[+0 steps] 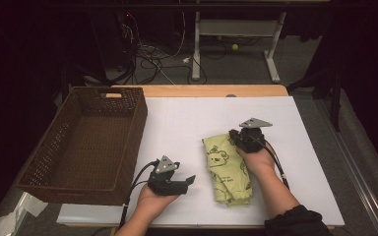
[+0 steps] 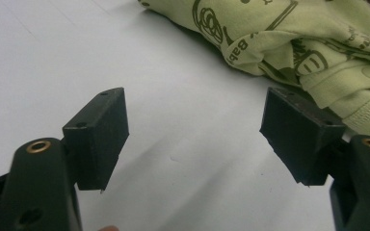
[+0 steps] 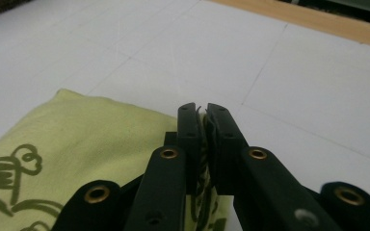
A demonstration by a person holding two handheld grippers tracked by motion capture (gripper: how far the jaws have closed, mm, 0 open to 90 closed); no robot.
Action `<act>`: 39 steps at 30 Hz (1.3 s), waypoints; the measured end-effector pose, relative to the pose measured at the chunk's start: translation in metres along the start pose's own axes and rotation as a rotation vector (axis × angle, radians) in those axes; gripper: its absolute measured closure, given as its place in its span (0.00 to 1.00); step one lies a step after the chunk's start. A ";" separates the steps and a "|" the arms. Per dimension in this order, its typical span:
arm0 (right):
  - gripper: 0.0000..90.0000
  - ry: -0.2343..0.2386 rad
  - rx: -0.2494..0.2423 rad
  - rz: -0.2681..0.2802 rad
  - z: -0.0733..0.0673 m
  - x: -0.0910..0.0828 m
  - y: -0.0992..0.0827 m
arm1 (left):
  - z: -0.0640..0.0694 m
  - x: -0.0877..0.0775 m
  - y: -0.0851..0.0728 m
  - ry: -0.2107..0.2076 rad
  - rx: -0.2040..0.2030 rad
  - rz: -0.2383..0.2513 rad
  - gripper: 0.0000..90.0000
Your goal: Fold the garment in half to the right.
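Note:
A pale green cloth [image 1: 226,169] printed with bears lies folded on the white table cover [image 1: 187,113], right of centre. My right gripper [image 1: 234,134] sits at the cloth's far right corner, and in the right gripper view its jaws [image 3: 201,113] are shut on a fold of the cloth's [image 3: 86,139] edge. My left gripper [image 1: 191,179] rests low on the table to the left of the cloth, pointing towards it. In the left gripper view it [image 2: 195,120] stands open with bare table between its pads, and the cloth's [image 2: 279,33] bunched near end lies just beyond them.
A large brown wicker basket [image 1: 140,113] stands on the table's left side, close to my left hand. The table's wooden far edge [image 1: 202,91] shows beyond the white cover. Cables and desk legs [image 1: 196,44] lie on the floor behind.

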State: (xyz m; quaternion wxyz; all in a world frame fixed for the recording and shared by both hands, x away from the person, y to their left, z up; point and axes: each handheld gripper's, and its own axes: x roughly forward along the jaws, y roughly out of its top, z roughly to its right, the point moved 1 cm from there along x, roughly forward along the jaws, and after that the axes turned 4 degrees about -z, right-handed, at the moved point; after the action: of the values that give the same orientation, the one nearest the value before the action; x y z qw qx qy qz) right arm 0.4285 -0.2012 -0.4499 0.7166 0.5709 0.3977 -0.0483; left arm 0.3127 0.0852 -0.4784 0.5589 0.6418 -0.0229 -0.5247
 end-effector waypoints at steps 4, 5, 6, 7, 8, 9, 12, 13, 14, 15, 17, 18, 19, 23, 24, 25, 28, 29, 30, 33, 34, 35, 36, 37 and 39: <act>0.95 -0.034 0.015 0.017 0.006 -0.009 -0.002 | 0.001 0.000 0.000 0.003 0.004 -0.004 0.26; 0.95 -0.038 0.015 0.016 0.008 -0.008 -0.003 | 0.001 0.000 0.000 0.004 0.006 -0.006 0.26; 0.95 -0.035 0.028 0.009 0.009 -0.007 -0.005 | 0.001 0.001 0.000 0.005 0.005 -0.008 0.25; 0.95 -0.032 0.037 -0.003 0.010 -0.005 -0.007 | 0.001 0.001 0.000 0.004 0.004 -0.008 0.25; 0.95 -0.032 0.039 -0.012 0.011 -0.002 -0.009 | 0.001 0.001 0.000 0.003 0.004 -0.008 0.25; 0.94 -0.027 0.046 -0.023 0.011 0.001 -0.011 | 0.001 0.001 0.000 0.003 0.004 -0.007 0.25; 0.83 -0.033 0.043 -0.043 0.013 0.008 -0.014 | 0.001 0.000 0.000 -0.001 0.003 -0.003 0.26; 0.78 -0.035 0.054 -0.038 0.013 0.008 -0.014 | 0.001 0.000 0.000 -0.002 0.003 -0.003 0.26; 0.75 -0.030 0.058 -0.032 0.014 0.006 -0.014 | 0.001 0.000 0.000 -0.001 0.001 -0.002 0.26; 0.73 -0.028 0.057 -0.022 0.014 0.003 -0.013 | 0.000 0.000 0.000 -0.001 -0.001 0.000 0.26; 0.73 -0.024 0.046 -0.001 0.014 -0.006 -0.011 | 0.000 0.001 0.001 -0.002 0.000 -0.004 0.26; 0.75 -0.015 0.035 0.008 0.014 -0.011 -0.010 | 0.000 0.001 0.001 -0.003 -0.004 -0.006 0.26; 0.78 -0.012 0.024 0.019 0.012 -0.017 -0.010 | 0.000 0.002 0.001 -0.001 -0.006 -0.007 0.26; 1.00 0.040 -0.043 0.030 -0.004 -0.035 -0.016 | 0.000 0.003 0.001 0.001 -0.007 -0.010 0.26; 1.00 0.054 -0.058 0.018 -0.008 -0.037 -0.020 | -0.001 0.003 0.001 0.001 -0.008 -0.011 0.26; 1.00 0.062 -0.072 0.001 -0.010 -0.038 -0.025 | -0.001 0.003 0.001 0.001 -0.008 -0.011 0.26; 1.00 0.032 -0.082 -0.050 -0.009 -0.036 -0.043 | 0.000 0.003 0.000 0.001 -0.004 -0.016 0.26; 1.00 0.030 -0.081 -0.068 -0.007 -0.035 -0.049 | 0.000 0.003 0.000 0.000 -0.003 -0.015 0.26; 1.00 0.031 -0.073 -0.076 -0.004 -0.034 -0.054 | 0.000 0.003 0.000 0.001 -0.002 -0.015 0.26; 1.00 0.045 -0.056 -0.076 -0.001 -0.038 -0.061 | 0.002 0.002 0.001 -0.006 -0.003 -0.013 0.26; 0.99 0.040 -0.064 -0.069 -0.002 -0.041 -0.061 | 0.002 0.002 0.001 -0.011 -0.004 -0.009 0.27; 0.97 0.037 -0.071 -0.062 -0.004 -0.045 -0.062 | 0.003 0.002 0.002 -0.021 -0.007 -0.007 0.27; 0.96 0.028 -0.089 -0.051 -0.005 -0.049 -0.062 | 0.005 0.003 0.002 -0.024 -0.003 -0.005 0.27; 0.96 0.024 -0.093 -0.042 -0.006 -0.054 -0.063 | 0.008 0.003 0.003 -0.037 0.001 -0.005 0.28; 0.94 0.042 -0.097 -0.014 -0.010 -0.066 -0.065 | 0.016 0.004 0.004 -0.058 0.019 -0.010 0.31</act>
State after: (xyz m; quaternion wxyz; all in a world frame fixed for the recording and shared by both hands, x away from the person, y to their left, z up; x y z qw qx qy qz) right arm 0.3442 -0.2400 -0.4597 0.7346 0.5336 0.4185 -0.0222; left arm 0.3056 0.0699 -0.4752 0.5493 0.6315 -0.0408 -0.5457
